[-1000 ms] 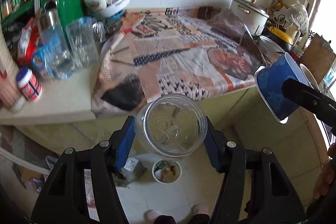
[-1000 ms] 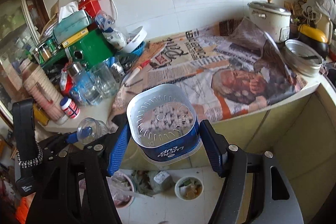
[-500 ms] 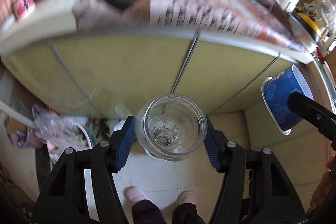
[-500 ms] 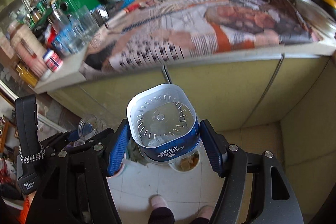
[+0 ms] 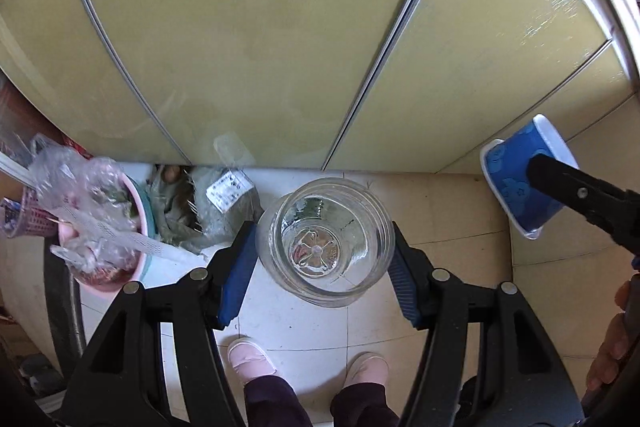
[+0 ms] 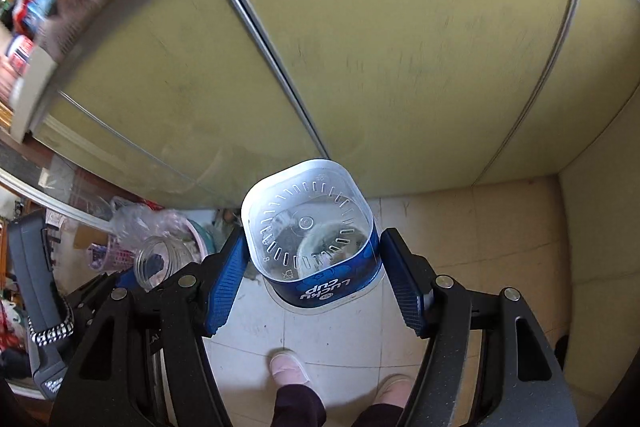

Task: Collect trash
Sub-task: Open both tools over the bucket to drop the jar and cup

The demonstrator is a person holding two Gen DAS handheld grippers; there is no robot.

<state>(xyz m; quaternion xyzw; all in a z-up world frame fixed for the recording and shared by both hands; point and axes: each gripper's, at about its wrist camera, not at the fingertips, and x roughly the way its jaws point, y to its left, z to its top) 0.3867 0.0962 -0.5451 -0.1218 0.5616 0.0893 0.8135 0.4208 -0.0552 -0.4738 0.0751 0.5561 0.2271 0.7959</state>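
Note:
My left gripper (image 5: 322, 259) is shut on a clear plastic jar (image 5: 324, 241), mouth toward the camera, held above the tiled floor. My right gripper (image 6: 310, 263) is shut on a blue-and-white plastic cup (image 6: 310, 239) marked "Lucky Cup". The cup also shows at the right of the left wrist view (image 5: 524, 179), and the jar at the lower left of the right wrist view (image 6: 160, 261). A pink bin (image 5: 100, 227) stuffed with clear plastic bags sits on the floor at the left, below and left of the jar.
Yellow-green cabinet doors (image 5: 280, 27) fill the upper half of both views. A grey bag with a white label (image 5: 224, 199) lies against the cabinet base beside the bin. The person's pink slippers (image 5: 250, 355) stand on the tiles below the grippers.
Both grippers have dropped from counter height and tilted down toward the floor, each still holding its item. The counter has slid out of view; the bin and floor have come into view.

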